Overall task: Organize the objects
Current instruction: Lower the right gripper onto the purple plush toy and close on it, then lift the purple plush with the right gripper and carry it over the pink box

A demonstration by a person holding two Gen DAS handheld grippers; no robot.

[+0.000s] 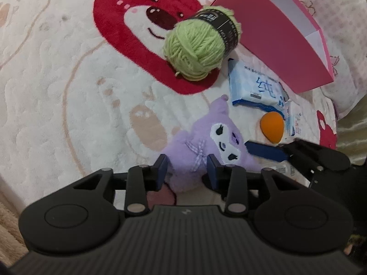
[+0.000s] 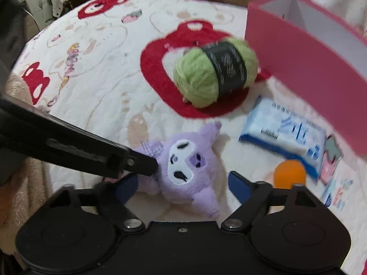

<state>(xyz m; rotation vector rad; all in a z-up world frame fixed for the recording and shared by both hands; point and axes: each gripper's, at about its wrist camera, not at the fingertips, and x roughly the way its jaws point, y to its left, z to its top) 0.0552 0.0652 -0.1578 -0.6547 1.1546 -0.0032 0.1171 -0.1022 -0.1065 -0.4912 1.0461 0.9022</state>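
A purple plush toy [image 1: 206,146] lies on the bear-print blanket [image 1: 57,91]. My left gripper [image 1: 188,169] has its blue pads on either side of the toy's body, closed on it. My right gripper [image 2: 183,185] is open, with its jaws on either side of the same toy [image 2: 185,167]. A green yarn ball [image 1: 199,45] with a black label lies beyond it; it also shows in the right wrist view [image 2: 213,73]. An open pink box [image 1: 275,34] stands at the far right, also in the right wrist view [image 2: 309,68].
A blue-white tissue pack [image 1: 254,84] and an orange egg-shaped sponge [image 1: 273,126] lie right of the toy. They also show in the right wrist view as the pack [image 2: 284,135] and sponge [image 2: 290,174]. The left gripper's arm [image 2: 68,146] crosses the right view.
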